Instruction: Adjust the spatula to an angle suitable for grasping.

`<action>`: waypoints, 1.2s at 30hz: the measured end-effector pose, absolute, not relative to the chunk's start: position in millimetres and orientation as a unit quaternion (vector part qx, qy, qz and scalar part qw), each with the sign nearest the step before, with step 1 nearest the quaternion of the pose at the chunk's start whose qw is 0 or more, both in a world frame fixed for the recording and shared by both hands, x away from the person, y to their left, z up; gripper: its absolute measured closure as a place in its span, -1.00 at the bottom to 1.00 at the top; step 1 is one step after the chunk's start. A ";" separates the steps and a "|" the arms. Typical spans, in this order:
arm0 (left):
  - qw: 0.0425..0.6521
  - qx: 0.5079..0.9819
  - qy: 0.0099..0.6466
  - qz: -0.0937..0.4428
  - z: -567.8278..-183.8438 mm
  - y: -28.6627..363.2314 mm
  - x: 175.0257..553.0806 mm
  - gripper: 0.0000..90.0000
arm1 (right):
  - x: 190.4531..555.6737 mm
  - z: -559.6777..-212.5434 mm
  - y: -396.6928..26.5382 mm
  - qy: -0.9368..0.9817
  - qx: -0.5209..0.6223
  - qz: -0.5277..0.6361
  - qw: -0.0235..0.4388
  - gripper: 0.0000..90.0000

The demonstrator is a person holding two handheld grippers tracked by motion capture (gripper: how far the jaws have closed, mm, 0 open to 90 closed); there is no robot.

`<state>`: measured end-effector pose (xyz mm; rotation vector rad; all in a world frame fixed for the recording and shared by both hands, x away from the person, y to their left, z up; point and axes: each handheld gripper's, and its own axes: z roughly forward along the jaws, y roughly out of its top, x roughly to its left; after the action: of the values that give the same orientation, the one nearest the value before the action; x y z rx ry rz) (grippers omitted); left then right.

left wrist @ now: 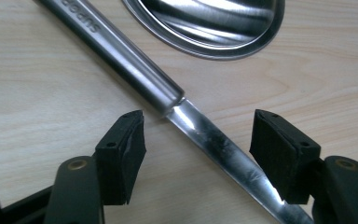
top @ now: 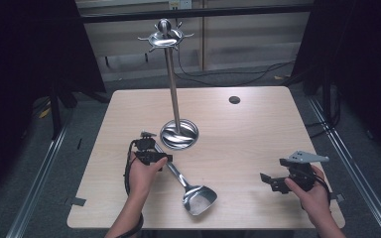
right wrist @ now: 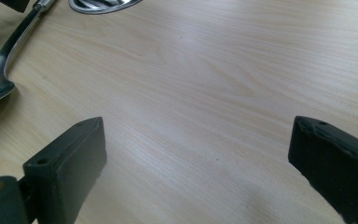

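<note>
Clearly the spatula is stiff, slick steel (head-heavy); grip its round handle. Left gripper straddles the shaft, jaws parted, untouching; right gripper gapes wide, empty.

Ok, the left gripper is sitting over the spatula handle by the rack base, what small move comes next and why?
Probably close the left gripper on the spatula. Its jaws stand open on either side of the flat neck just below the round handle, pads not touching it, and the spatula lies flat on the table beside the rack base, so a grip there looks ready.
</note>
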<state>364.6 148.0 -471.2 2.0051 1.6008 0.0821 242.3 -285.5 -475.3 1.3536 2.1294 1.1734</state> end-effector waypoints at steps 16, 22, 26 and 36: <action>0.254 0.750 0.607 0.063 -479.0 135.7 367.0 -0.10 | 242.1 -475.4 -285.1 0.754 0.479 0.413 0.180 -0.91; 0.239 0.747 0.614 0.089 -479.5 133.1 375.1 -0.05 | 242.8 -476.4 -285.3 0.757 0.476 0.410 0.181 -0.91; 0.239 0.743 0.619 0.090 -479.3 138.1 380.6 0.03 | 242.1 -475.3 -285.3 0.755 0.477 0.413 0.180 -0.91; 0.241 0.735 0.626 0.098 -480.1 152.9 396.4 0.27 | 243.0 -476.5 -286.0 0.757 0.476 0.410 0.180 -0.91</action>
<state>396.4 152.9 -480.1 2.0092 1.7132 0.2674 243.0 -286.0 -476.5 1.3456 2.1386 1.1599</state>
